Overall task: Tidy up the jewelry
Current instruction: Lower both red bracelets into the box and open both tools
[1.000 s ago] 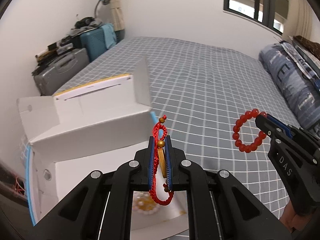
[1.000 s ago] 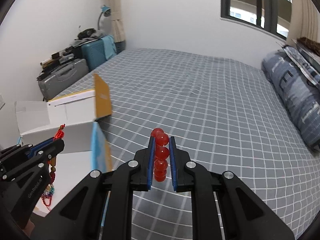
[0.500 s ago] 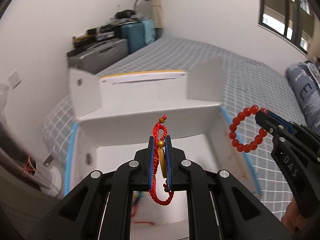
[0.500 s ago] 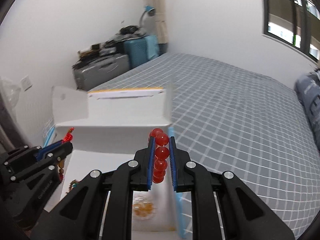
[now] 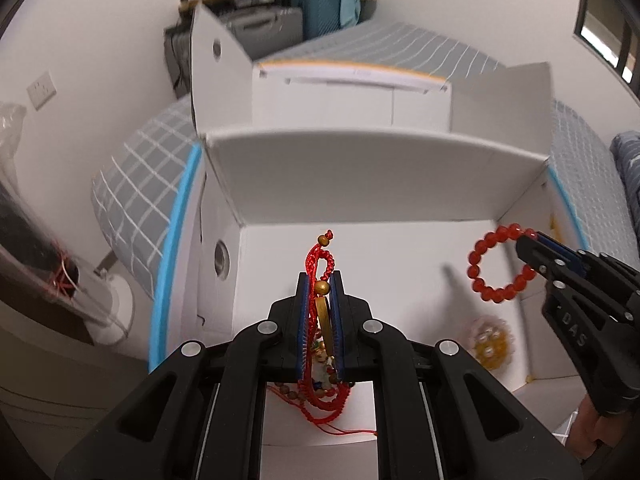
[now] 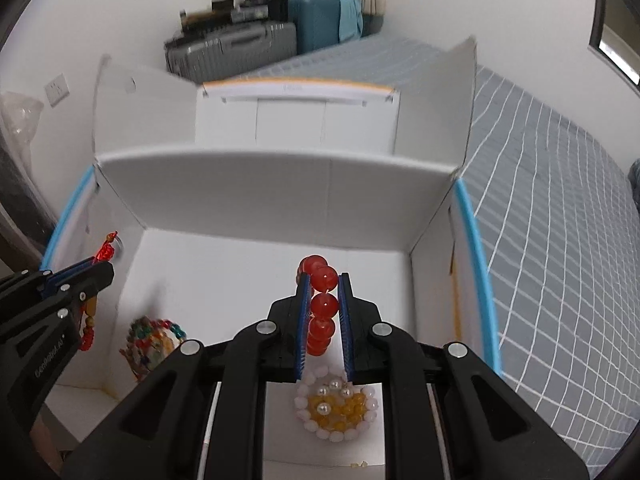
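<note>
Both grippers (image 5: 320, 312) lower, over box (image 6: 280, 188)

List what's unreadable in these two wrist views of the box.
- Left wrist: beads under the left claw are hidden by its frame.
- Left wrist: yellow bead pile is motion-blurred.
- Right wrist: multicoloured beads are blurred.
- Right wrist: red bead bracelet shows edge-on only, its loop hidden.
</note>
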